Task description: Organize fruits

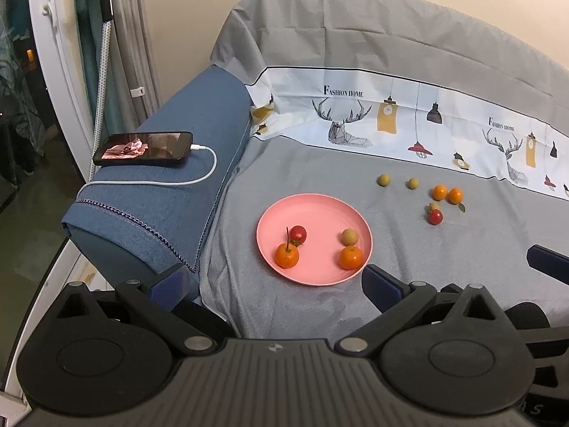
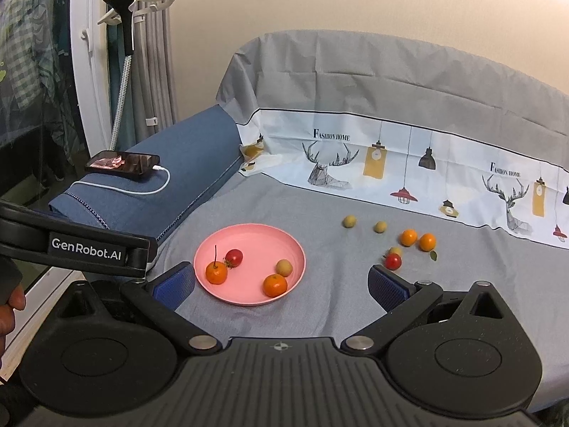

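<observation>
Both tongs gape empty near the pink plate [image 2: 249,231], phone [image 2: 122,164] well apart

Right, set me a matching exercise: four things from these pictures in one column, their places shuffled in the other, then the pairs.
Things:
1. black smartphone
2. orange tangerine with a long stem
3. pair of small orange tangerines
4. round pink plastic plate

Places:
A. on the grey cloth, right of the plate, off it
B. on the blue padded armrest, plugged into a white cable
C. on the grey cloth, ahead of the open left claw
D. on the plate, beside a red cherry tomato

Pairs: 1-B, 2-D, 3-A, 4-C
</observation>
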Demonstrator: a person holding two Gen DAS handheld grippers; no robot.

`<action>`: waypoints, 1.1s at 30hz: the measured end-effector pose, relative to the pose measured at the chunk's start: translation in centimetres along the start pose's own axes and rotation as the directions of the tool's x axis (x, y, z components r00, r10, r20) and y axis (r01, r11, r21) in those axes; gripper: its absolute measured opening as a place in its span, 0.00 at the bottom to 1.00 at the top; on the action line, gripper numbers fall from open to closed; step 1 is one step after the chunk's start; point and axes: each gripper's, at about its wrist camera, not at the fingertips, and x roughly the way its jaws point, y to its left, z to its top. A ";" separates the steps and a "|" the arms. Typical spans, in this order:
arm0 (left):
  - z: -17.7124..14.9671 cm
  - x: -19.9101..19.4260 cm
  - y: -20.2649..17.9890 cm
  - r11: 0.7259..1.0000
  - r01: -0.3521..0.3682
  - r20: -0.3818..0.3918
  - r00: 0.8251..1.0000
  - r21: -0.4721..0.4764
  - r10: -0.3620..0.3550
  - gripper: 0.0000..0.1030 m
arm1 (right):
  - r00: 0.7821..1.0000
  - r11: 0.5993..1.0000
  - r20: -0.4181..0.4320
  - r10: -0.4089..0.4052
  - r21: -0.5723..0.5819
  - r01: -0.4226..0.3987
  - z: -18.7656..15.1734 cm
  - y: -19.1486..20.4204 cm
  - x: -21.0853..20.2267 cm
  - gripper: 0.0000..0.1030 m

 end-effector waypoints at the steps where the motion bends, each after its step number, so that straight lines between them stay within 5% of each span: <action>1: 0.0 0.1 0.1 1.000 0.001 -0.002 1.000 0.000 -0.001 1.00 | 1.000 1.000 -0.002 -0.001 0.001 0.001 0.0 0.0 0.1 0.99; 33: 1.6 6.2 -1.9 0.996 -0.026 -0.113 0.993 0.083 0.035 1.00 | 0.992 0.992 -0.123 0.000 0.126 0.016 -1.1 -3.4 5.7 0.99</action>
